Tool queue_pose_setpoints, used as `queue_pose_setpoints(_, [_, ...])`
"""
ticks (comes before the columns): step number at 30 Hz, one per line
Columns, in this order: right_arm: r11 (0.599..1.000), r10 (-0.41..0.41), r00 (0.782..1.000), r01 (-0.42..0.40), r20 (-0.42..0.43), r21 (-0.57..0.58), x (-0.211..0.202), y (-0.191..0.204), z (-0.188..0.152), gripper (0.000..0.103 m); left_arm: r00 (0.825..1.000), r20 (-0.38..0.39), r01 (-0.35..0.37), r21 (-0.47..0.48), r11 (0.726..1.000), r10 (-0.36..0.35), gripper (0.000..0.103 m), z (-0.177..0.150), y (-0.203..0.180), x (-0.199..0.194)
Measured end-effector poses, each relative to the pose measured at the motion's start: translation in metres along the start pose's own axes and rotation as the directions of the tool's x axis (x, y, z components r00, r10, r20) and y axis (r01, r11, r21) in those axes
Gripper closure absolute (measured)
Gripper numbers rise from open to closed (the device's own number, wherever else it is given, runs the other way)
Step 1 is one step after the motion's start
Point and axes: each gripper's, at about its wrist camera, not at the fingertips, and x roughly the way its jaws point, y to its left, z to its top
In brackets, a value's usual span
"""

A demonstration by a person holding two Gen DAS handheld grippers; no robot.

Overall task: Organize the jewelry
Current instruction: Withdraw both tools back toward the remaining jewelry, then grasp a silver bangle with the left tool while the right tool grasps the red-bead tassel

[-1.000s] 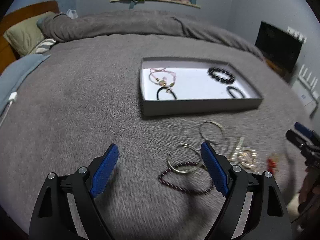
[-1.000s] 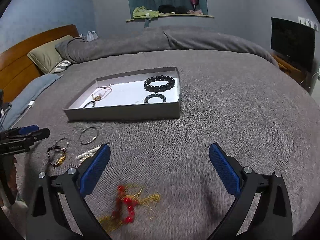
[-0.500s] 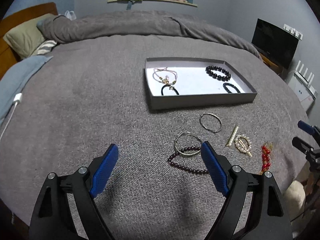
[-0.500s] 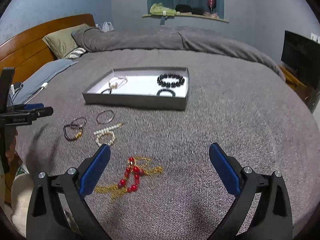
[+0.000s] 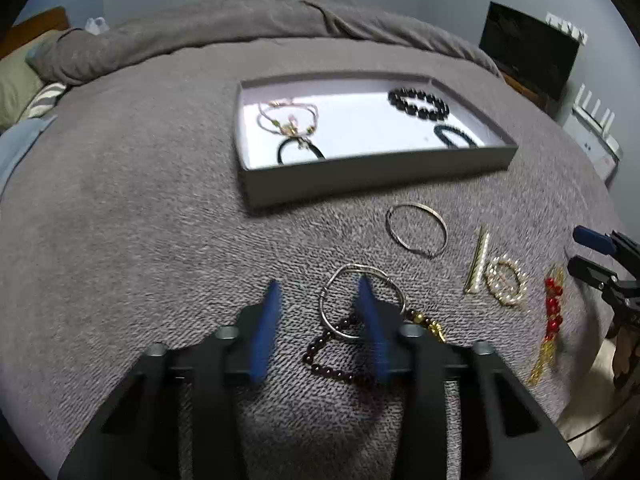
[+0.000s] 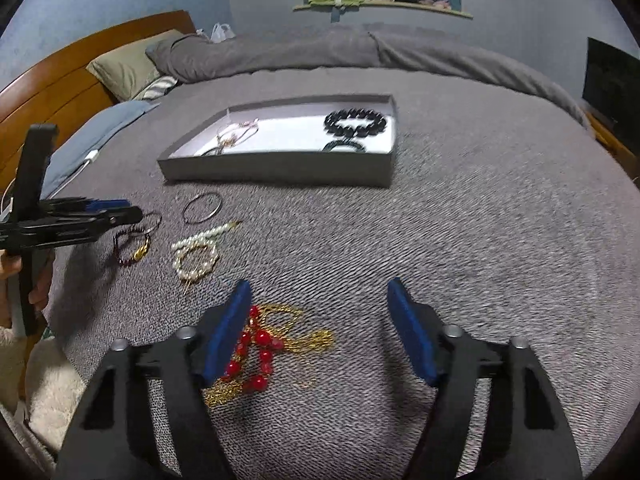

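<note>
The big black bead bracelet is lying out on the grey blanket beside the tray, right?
No. The big black bead bracelet lies inside the grey tray, near its far right corner, not on the blanket. The left wrist view shows it.

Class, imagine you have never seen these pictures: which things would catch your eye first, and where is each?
The grey tray on the bed, already holding a black bead bracelet. Nearer, loose jewelry lies on the blanket: a silver bangle and a red-and-gold necklace by the right gripper.
</note>
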Motion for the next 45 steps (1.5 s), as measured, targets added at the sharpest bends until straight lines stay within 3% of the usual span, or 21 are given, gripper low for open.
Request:
queue_pose_setpoints(3, [1.0,0.016,1.0,-0.016,-0.014,-0.012,0.005,0.005,0.0,0.053,1.0,-0.013,0.007,-0.003,1.0,-0.007,0.076,-0.001,0.001,0.006])
queue_pose_setpoints(6, [0.999,0.028,0.999,-0.028,-0.018,-0.023,0.007,0.009,0.0,0.056,1.0,-0.018,0.009,-0.006,1.0,-0.009,0.077,-0.001,0.0,0.007])
queue_pose_setpoints(12, [0.999,0.052,0.998,-0.052,-0.038,-0.009,0.011,0.011,-0.005,0.061,0.999,-0.031,0.008,0.02,1.0,-0.007,0.095,-0.001,-0.006,0.013])
queue_pose_setpoints(16, [0.998,0.067,0.996,-0.067,-0.053,0.0,0.012,0.012,-0.008,0.067,1.0,-0.015,-0.007,0.035,0.999,0.007,0.096,-0.002,-0.01,0.011])
queue_pose_setpoints(27, [0.998,0.068,0.993,-0.066,-0.098,0.023,0.01,0.013,-0.013,0.066,1.0,-0.008,-0.015,0.047,0.999,0.016,0.097,-0.002,-0.013,0.008])
queue_pose_setpoints(31, [0.998,0.055,0.99,-0.058,-0.128,-0.023,0.014,0.023,-0.02,0.053,1.0,-0.006,-0.005,0.046,0.999,0.005,0.097,-0.001,-0.014,0.007])
queue_pose_setpoints(34, [0.998,0.025,0.992,-0.032,-0.123,-0.056,0.017,0.027,-0.022,0.054,1.0,-0.008,-0.013,0.058,0.998,0.014,0.097,-0.002,-0.017,0.009])
queue_pose_setpoints(35, [0.998,0.018,0.993,-0.025,-0.12,-0.054,0.019,0.027,-0.022,0.055,1.0,-0.008,-0.012,0.057,0.998,0.012,0.097,-0.002,-0.017,0.01])
queue_pose_setpoints(40, [0.998,-0.003,0.995,-0.003,-0.097,-0.056,0.016,0.024,-0.019,0.084,1.0,0.001,-0.006,0.057,0.998,0.006,0.097,-0.002,-0.017,0.006])
queue_pose_setpoints(45, [0.998,0.003,0.998,-0.007,-0.065,-0.06,0.01,0.023,-0.015,0.087,1.0,0.025,0.014,0.056,0.998,-0.015,0.098,-0.001,-0.018,-0.003])
